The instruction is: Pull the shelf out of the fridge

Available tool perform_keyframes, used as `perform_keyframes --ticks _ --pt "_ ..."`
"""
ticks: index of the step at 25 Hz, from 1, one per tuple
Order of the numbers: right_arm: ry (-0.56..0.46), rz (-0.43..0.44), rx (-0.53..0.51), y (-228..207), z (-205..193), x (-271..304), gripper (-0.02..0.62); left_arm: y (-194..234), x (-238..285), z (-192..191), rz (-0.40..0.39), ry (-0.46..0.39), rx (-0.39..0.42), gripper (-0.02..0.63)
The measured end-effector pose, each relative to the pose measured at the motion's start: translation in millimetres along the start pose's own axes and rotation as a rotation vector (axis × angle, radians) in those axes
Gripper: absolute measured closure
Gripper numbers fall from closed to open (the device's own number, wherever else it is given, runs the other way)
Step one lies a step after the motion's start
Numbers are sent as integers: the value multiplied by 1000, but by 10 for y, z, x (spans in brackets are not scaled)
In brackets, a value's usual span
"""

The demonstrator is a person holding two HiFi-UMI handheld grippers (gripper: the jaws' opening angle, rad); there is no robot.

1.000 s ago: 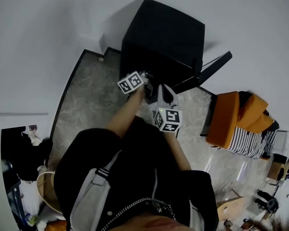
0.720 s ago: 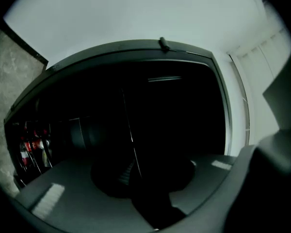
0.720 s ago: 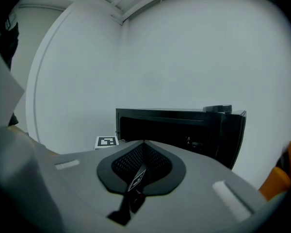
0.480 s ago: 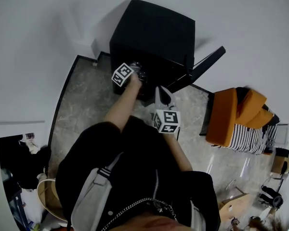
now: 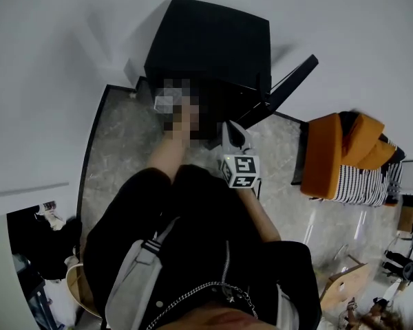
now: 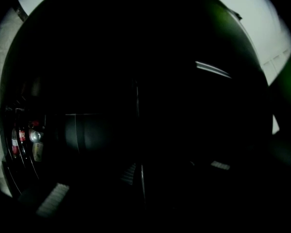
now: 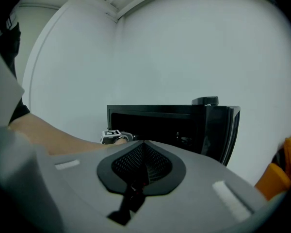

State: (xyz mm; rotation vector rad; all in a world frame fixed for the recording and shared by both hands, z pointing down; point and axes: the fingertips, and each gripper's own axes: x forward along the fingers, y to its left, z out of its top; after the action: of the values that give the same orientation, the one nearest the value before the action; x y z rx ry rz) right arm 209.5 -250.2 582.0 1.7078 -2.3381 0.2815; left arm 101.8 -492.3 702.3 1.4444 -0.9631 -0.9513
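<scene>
A small black fridge (image 5: 213,47) stands against the white wall with its door (image 5: 289,84) swung open to the right. My left gripper reaches into the fridge's dark opening; a mosaic patch covers it in the head view, and its marker cube (image 7: 112,135) shows at the fridge's front. Its jaws are closing. The left gripper view is almost black, with only a thin pale line (image 6: 141,178) low in the middle, so I cannot tell what lies between the jaws. The shelf is not discernible. My right gripper (image 7: 144,142) is shut and empty, held back in front of the fridge (image 7: 169,125).
Small cans or bottles (image 6: 24,142) show dimly at the left inside the fridge. An orange cushioned seat (image 5: 337,157) with striped fabric (image 5: 365,184) stands to the right. Grey stone floor (image 5: 117,150) lies left of the fridge, bounded by a dark skirting.
My left arm has stretched forward, carrying its gripper from just in front of the fridge into the opening. The right gripper has stayed about where it was.
</scene>
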Motion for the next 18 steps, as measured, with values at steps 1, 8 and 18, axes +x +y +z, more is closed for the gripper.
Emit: perform_keyframes --ticks 1,8,18 --pt "-1 -2 3 -8 0 7 592 19 18 5 2 -1 -21 550" --pt "11 -9 12 -13 -26 30 593 47 54 8 12 -9 -71 583" --pt "48 -10 13 -28 63 -7 593 41 -210 -33 31 -27 -89 584"
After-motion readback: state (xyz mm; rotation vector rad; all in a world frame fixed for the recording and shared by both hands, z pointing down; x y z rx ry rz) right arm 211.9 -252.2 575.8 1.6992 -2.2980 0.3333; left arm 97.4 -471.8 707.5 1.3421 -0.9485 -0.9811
